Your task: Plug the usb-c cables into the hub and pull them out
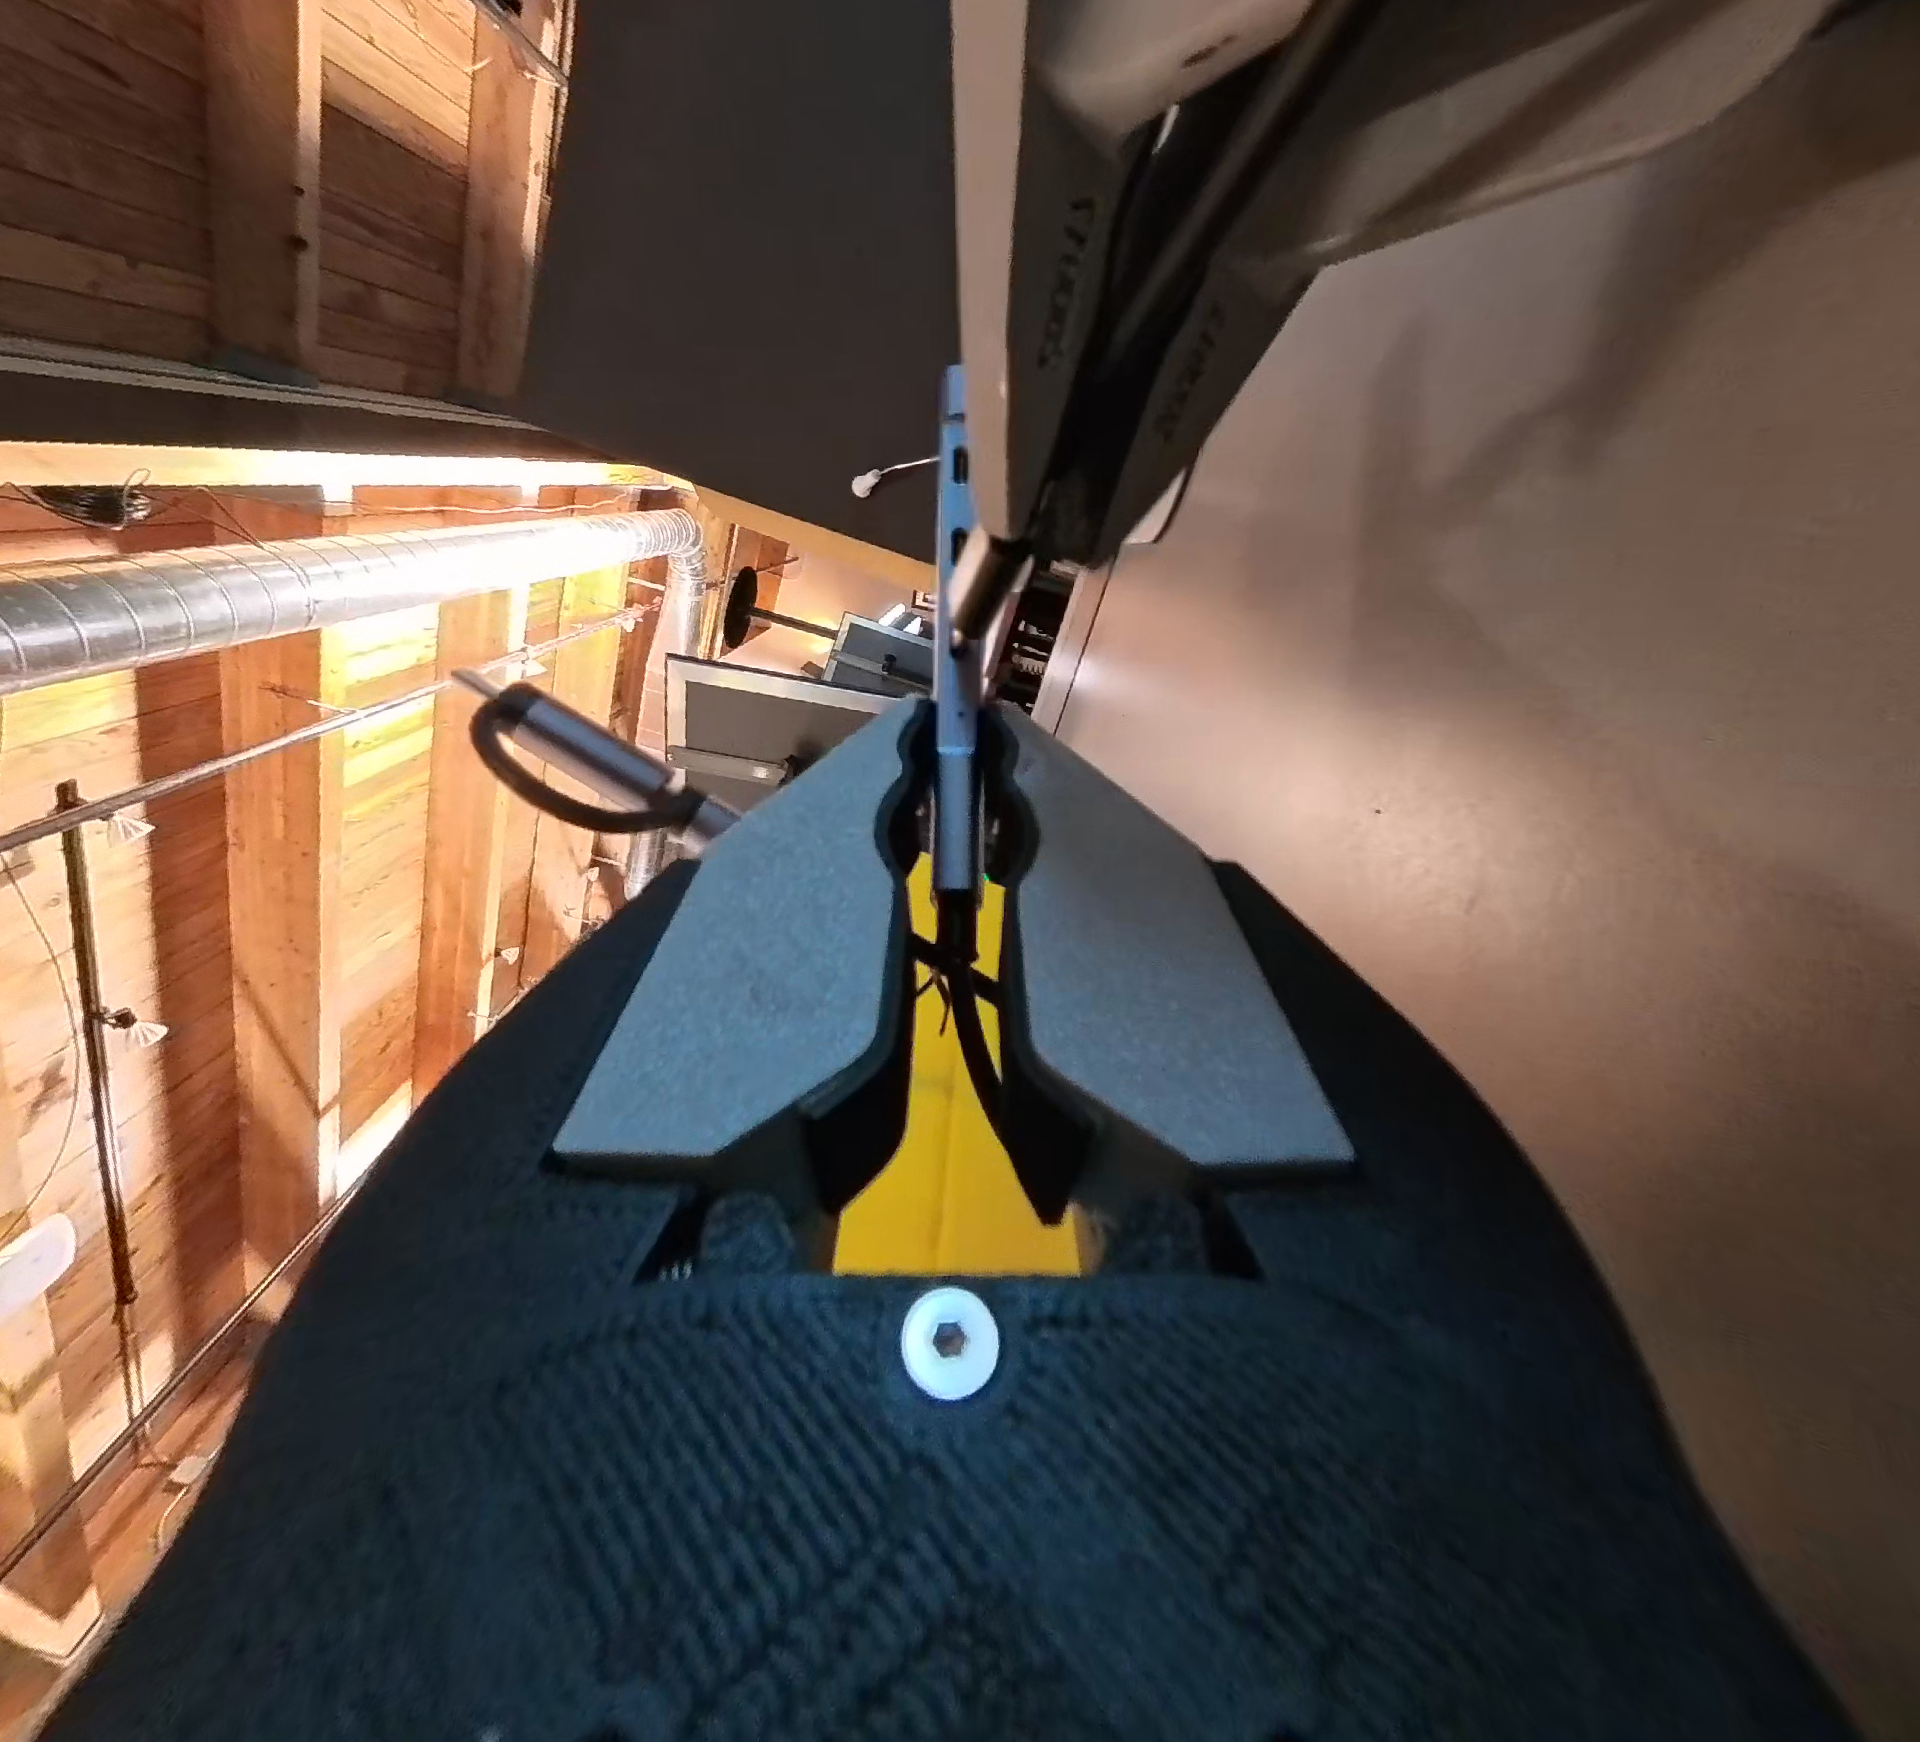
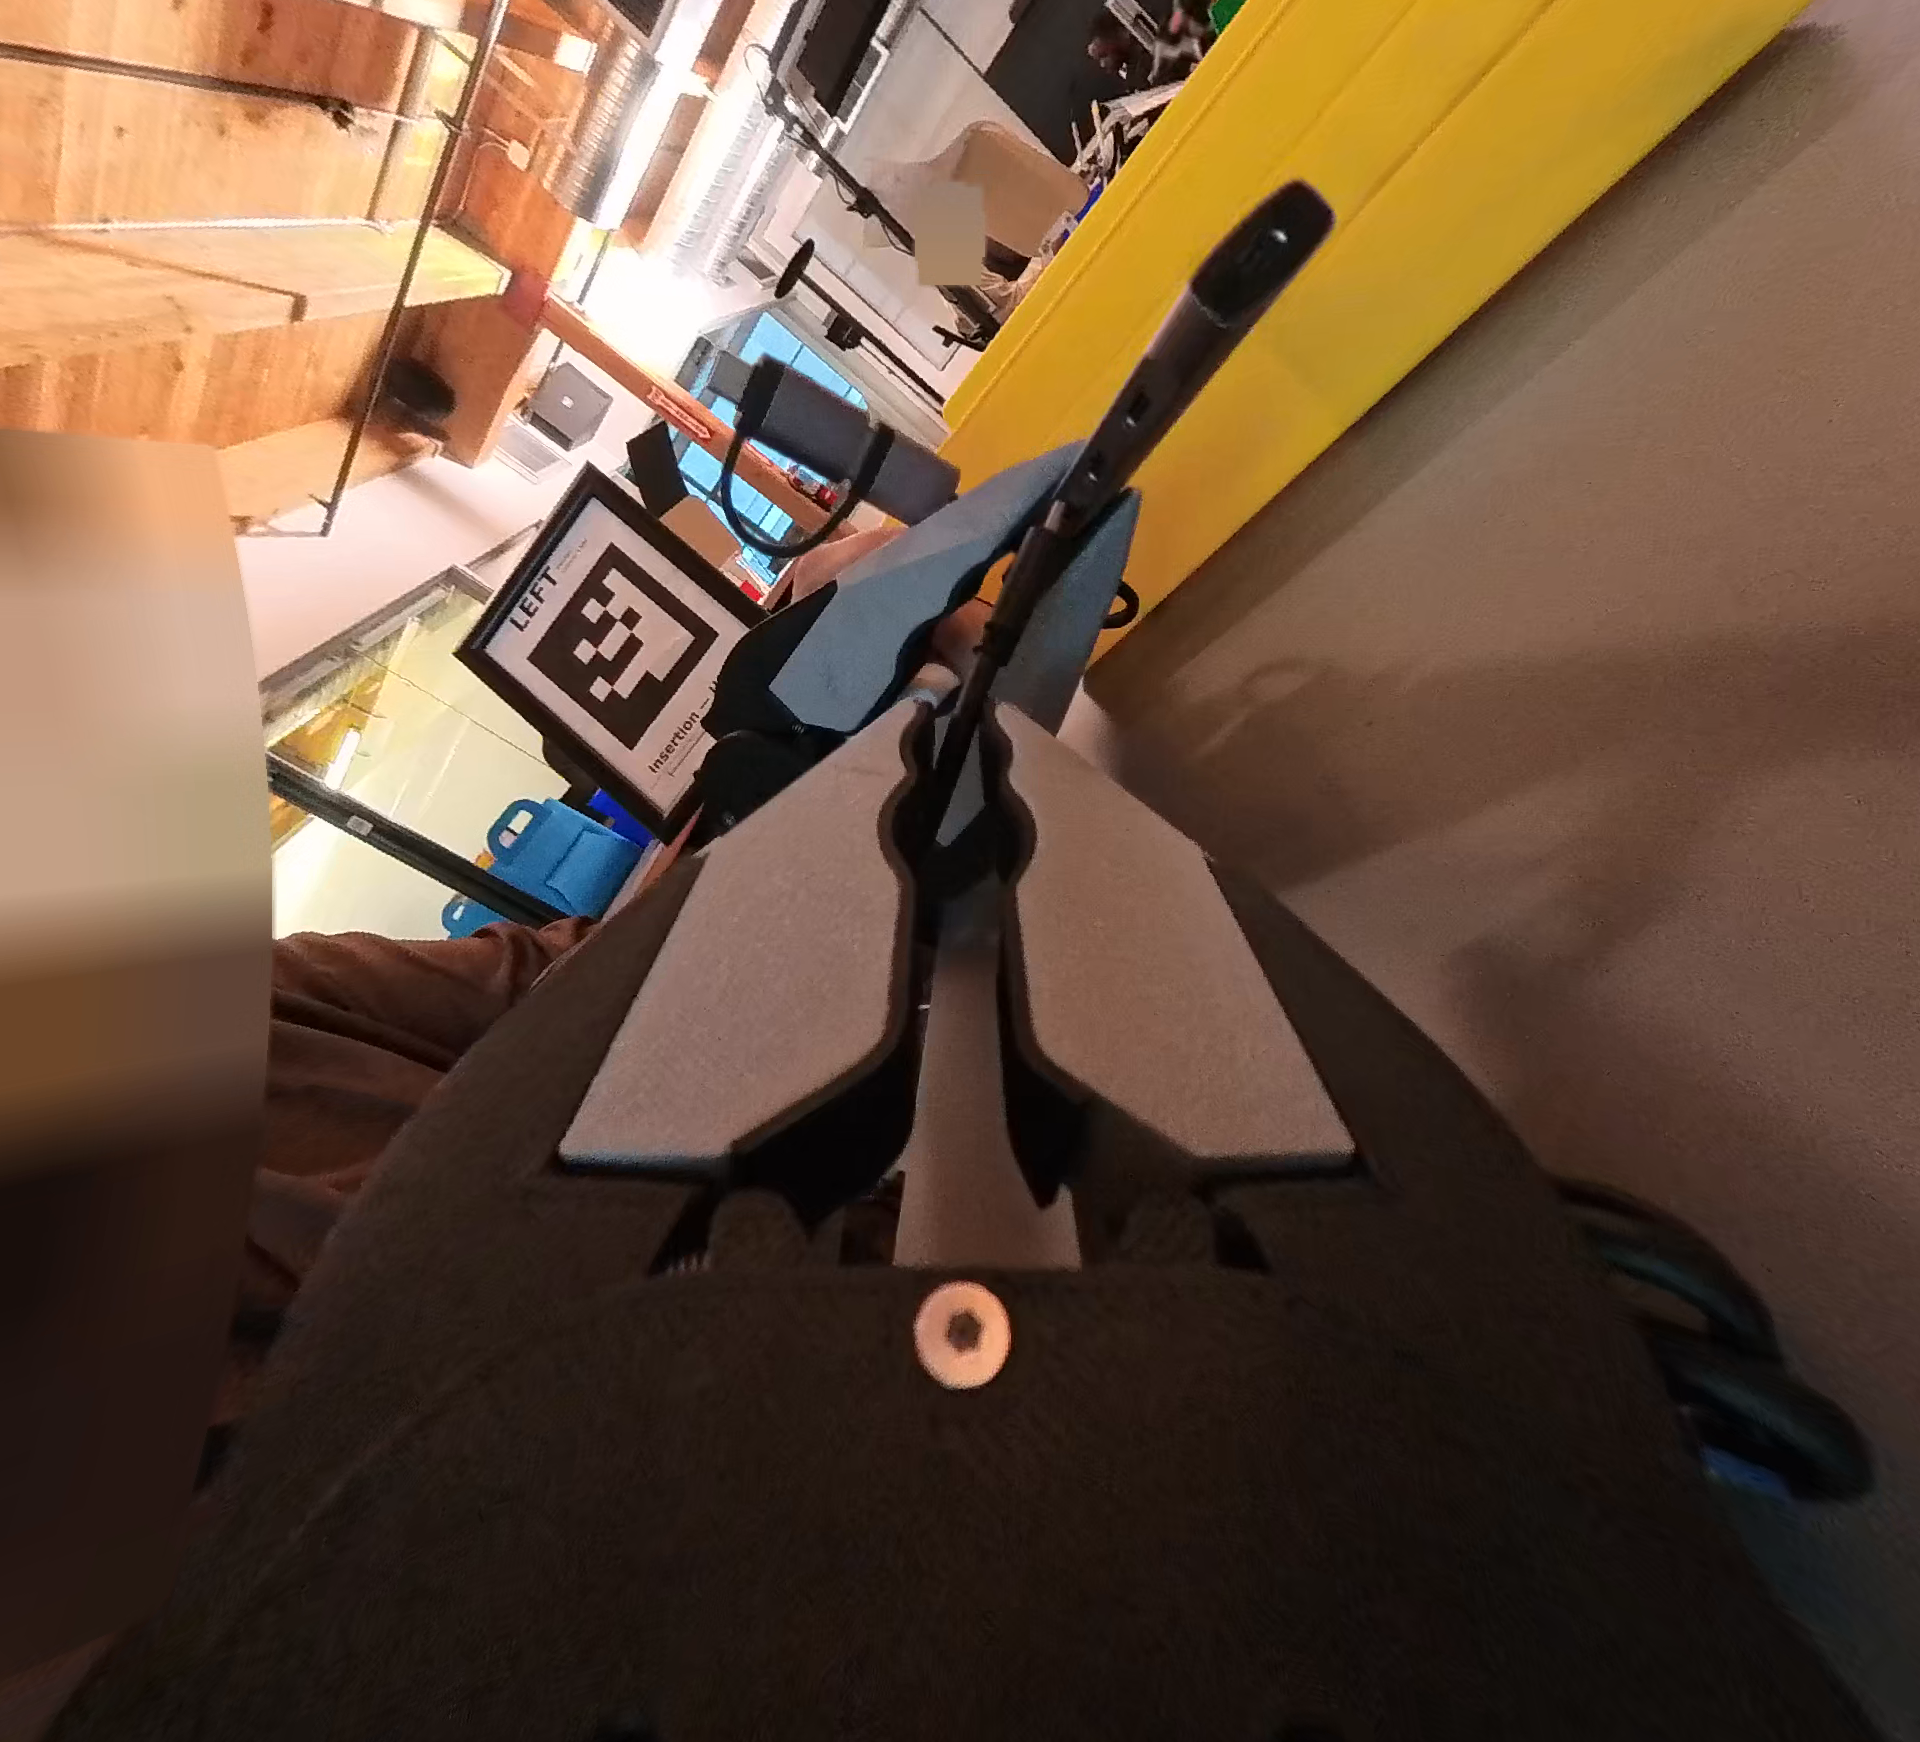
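Observation:
My left gripper (image 1: 956, 728) is shut on the slim grey hub (image 1: 954, 653), which I see edge-on, sticking out past the fingertips. My right gripper (image 1: 1023, 549) comes in from the upper right and pinches a silver usb-c plug (image 1: 982, 596) whose tip meets the hub's side edge; I cannot tell how deep it sits. In the right wrist view my right gripper (image 2: 956, 747) is shut on that plug (image 2: 1003, 632), which leads up to the hub (image 2: 1195, 321) held in the left gripper's blue-grey fingers (image 2: 914, 580).
The hub's own short black cable loops free at the left (image 1: 561, 757) and shows in the right wrist view (image 2: 790, 487). A yellow bin (image 2: 1455, 134) stands on the tan table (image 1: 1558, 757). A framed marker card (image 2: 613, 643) is on the left gripper. A dark panel (image 1: 748, 238) stands behind. Left tips to right tips: about 6 cm.

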{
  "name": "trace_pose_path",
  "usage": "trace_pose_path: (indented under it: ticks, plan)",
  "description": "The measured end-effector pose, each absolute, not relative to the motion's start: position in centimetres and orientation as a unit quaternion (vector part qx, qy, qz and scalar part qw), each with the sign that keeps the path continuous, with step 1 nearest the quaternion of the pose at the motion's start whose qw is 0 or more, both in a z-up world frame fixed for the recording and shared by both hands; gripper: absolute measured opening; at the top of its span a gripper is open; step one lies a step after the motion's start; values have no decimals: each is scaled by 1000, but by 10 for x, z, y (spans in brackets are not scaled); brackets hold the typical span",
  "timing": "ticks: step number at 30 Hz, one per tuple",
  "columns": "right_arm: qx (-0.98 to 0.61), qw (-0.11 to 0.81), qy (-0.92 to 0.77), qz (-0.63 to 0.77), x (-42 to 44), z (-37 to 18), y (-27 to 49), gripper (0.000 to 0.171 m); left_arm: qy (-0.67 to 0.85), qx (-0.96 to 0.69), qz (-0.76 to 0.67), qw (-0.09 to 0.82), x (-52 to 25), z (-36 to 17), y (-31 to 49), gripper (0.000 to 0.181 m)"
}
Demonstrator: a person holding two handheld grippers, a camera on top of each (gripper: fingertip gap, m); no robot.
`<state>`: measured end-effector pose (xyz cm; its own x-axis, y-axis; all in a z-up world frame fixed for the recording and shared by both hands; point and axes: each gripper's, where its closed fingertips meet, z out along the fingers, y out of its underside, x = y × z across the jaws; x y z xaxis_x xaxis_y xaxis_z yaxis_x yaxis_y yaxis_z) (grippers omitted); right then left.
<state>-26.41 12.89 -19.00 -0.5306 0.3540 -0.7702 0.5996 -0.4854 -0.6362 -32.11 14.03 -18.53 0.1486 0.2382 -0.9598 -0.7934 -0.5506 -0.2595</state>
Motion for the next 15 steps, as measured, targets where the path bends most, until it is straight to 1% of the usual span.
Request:
trace_pose_path:
  ticks: [10, 15]
  plan:
    - [482, 89, 493, -718, -268, -191, 127, 4, 214, -625, 622, 419, -322, -181, 138, 6]
    - [476, 107, 489, -723, -268, -189, 124, 4, 213, -624, 624, 420, -322, -179, 136, 6]
